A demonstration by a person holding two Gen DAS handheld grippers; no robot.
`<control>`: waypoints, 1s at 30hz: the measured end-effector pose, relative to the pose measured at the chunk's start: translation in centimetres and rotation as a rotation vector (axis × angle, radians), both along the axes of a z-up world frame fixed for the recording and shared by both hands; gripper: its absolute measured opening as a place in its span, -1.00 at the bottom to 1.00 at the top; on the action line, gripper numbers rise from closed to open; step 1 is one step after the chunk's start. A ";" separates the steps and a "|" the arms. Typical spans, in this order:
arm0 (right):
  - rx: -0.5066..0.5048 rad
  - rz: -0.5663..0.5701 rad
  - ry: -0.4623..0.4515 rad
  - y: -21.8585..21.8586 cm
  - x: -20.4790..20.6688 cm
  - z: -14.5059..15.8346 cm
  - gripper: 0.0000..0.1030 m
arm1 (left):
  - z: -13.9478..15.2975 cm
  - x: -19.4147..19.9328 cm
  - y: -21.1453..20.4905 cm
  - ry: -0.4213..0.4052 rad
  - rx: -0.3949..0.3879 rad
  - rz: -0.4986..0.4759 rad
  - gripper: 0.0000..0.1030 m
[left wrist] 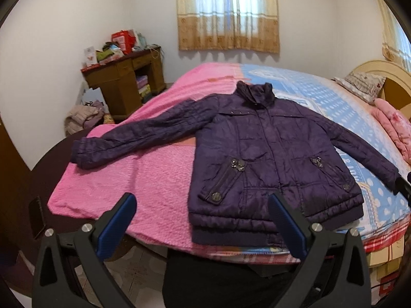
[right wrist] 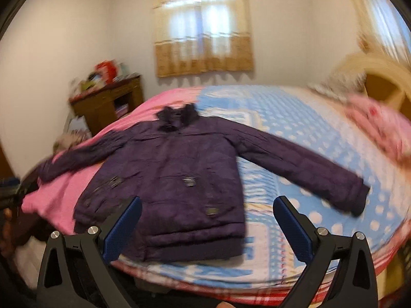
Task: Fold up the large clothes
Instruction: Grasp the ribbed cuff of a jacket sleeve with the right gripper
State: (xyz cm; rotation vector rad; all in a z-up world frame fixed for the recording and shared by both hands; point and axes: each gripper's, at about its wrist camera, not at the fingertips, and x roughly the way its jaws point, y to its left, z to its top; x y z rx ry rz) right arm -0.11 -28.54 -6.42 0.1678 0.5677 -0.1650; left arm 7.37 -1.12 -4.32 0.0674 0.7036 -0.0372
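A dark purple padded jacket (left wrist: 269, 148) lies flat and face up on the bed, zipped, both sleeves spread out to the sides, hem toward me. It also shows in the right wrist view (right wrist: 179, 179), which is blurred. My left gripper (left wrist: 203, 205) is open and empty, held above the bed's near edge just in front of the jacket's hem. My right gripper (right wrist: 206, 210) is open and empty, also above the near edge by the hem's right side. The right gripper's tip (left wrist: 403, 187) shows by the right cuff.
The bed has a pink blanket (left wrist: 143, 179) on its left half and a blue dotted sheet (left wrist: 346, 107) on its right. Pillows and a pink quilt (left wrist: 393, 128) lie by the headboard. A cluttered wooden desk (left wrist: 125, 82) stands at the back left.
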 end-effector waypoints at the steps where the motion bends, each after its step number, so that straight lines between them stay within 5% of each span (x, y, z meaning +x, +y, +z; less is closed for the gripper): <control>1: 0.039 -0.060 0.007 -2.4 0.4 -0.7 0.97 | -0.1 0.6 -0.3 -0.002 0.011 0.000 1.00; 12: 0.082 -0.513 0.036 -21.0 -0.8 -5.7 0.97 | -2.0 8.1 -3.4 -0.049 0.093 -0.036 1.00; 17: 0.242 -0.594 0.116 -27.7 -0.7 -8.3 0.97 | -4.2 11.6 -4.2 -0.082 0.139 -0.004 1.00; 24: 0.297 -0.644 0.144 -31.7 0.9 -10.6 0.97 | -5.6 15.6 -3.2 -0.078 0.130 0.109 1.00; 25: 0.300 -0.636 0.154 -31.8 1.4 -11.0 0.91 | -5.8 16.1 -3.0 -0.071 0.126 0.120 1.00; 26: 0.315 -0.621 0.155 -32.0 1.7 -11.4 0.56 | -6.0 16.4 -3.1 -0.064 0.125 0.125 1.00; 28: 0.323 -0.574 0.148 -31.7 2.3 -11.5 0.18 | -6.6 17.1 -2.6 -0.042 0.118 0.140 1.00; 30: 0.346 -0.542 0.138 -31.7 2.5 -11.4 0.02 | -7.1 17.6 -2.4 -0.025 0.108 0.147 1.00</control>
